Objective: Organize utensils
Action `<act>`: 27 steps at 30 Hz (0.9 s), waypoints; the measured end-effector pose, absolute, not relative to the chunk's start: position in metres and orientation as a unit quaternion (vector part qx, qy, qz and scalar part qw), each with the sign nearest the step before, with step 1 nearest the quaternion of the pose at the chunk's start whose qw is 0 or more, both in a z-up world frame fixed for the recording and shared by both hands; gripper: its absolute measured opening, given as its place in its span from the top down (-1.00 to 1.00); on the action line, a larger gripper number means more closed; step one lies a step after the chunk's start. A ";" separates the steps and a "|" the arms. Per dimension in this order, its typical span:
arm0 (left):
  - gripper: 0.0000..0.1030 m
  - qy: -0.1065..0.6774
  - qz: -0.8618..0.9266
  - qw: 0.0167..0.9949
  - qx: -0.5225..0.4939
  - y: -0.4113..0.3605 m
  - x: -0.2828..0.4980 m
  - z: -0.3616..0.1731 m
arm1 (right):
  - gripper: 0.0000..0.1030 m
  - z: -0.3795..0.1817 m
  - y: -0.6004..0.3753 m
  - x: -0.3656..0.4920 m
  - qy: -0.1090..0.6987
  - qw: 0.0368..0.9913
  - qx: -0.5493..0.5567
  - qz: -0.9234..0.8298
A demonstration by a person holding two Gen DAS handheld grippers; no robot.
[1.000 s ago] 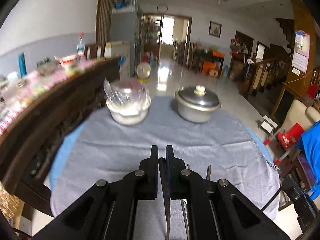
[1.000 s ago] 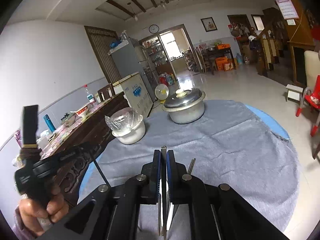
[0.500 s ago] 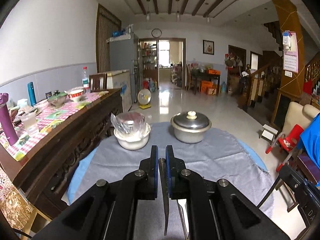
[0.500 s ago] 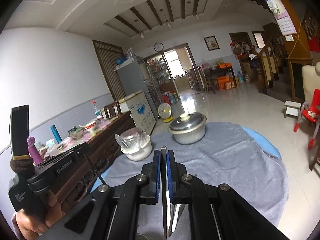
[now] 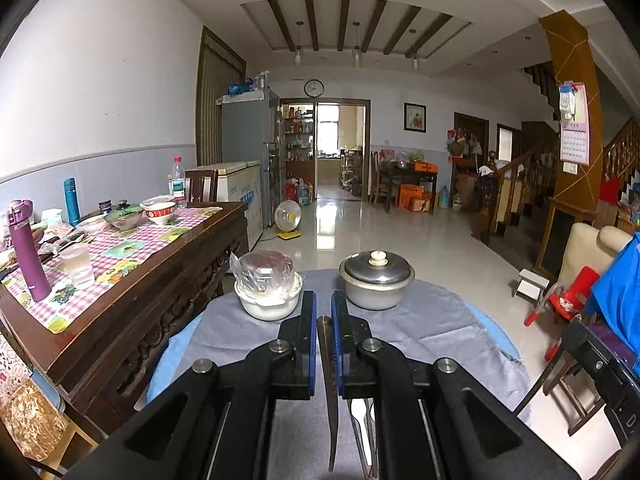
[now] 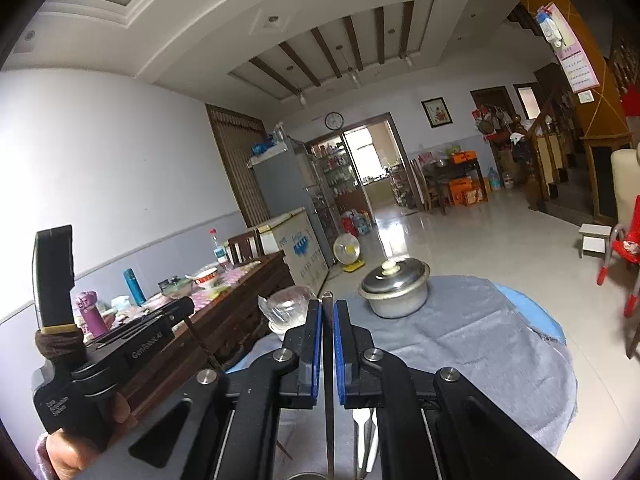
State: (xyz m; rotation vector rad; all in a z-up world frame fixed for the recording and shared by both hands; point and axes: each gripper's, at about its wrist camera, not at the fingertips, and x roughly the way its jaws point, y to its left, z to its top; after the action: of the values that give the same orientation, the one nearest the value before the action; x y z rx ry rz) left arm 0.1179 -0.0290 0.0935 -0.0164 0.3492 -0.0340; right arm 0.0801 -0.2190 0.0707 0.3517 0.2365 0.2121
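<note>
Grey cloth (image 5: 440, 320), pink-checked tablecloth (image 5: 132, 240)

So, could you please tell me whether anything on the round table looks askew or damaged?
Yes: the grey cloth is rumpled and sits off-centre, leaving the blue table bare at the right, where its edge is frayed. The pot and wrapped bowl stand upright.

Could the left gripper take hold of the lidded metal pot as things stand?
Probably not. The left gripper is shut on a thin dark utensil, so its jaws are occupied. The way to the lidded metal pot on the grey cloth looks otherwise free.
</note>
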 end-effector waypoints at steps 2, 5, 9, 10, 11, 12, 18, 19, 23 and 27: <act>0.86 0.169 -0.020 0.985 -0.014 -0.026 0.111 0.099 | 0.87 0.075 -0.217 0.076 0.112 0.972 0.175 0.109; 0.86 0.165 -0.027 0.986 -0.023 -0.021 0.104 0.106 | 0.87 0.080 -0.214 0.070 0.107 0.972 0.176 0.115; 0.86 0.165 -0.037 0.985 -0.030 -0.017 0.095 0.110 | 0.87 0.082 -0.206 0.069 0.106 0.970 0.179 0.123; 0.86 0.166 -0.039 0.985 -0.031 -0.015 0.094 0.110 | 0.87 0.081 -0.203 0.069 0.107 0.970 0.178 0.126; 0.86 0.167 -0.040 0.985 -0.033 -0.014 0.093 0.109 | 0.87 0.081 -0.201 0.068 0.108 0.970 0.177 0.127; 0.86 0.168 -0.040 0.984 -0.034 -0.013 0.092 0.109 | 0.87 0.080 -0.199 0.067 0.109 0.970 0.175 0.127; 0.86 0.207 -0.058 0.974 -0.066 -0.002 0.095 0.088 | 0.87 0.062 -0.177 0.073 0.130 0.972 0.152 0.122; 0.86 0.216 -0.062 0.972 -0.070 -0.001 0.095 0.083 | 0.87 0.056 -0.173 0.076 0.137 0.972 0.148 0.121; 0.86 0.249 -0.072 0.962 -0.083 0.000 0.098 0.064 | 0.87 0.036 -0.164 0.086 0.168 0.969 0.137 0.119; 0.86 0.286 -0.078 0.951 -0.087 0.000 0.101 0.046 | 0.87 0.018 -0.159 0.093 0.199 0.964 0.134 0.119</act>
State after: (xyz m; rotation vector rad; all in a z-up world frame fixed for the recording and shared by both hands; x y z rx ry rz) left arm 0.1012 -0.0001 0.0464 -0.1774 0.5807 -0.1581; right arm 0.0934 -0.1593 0.0180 0.2715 0.4028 0.2404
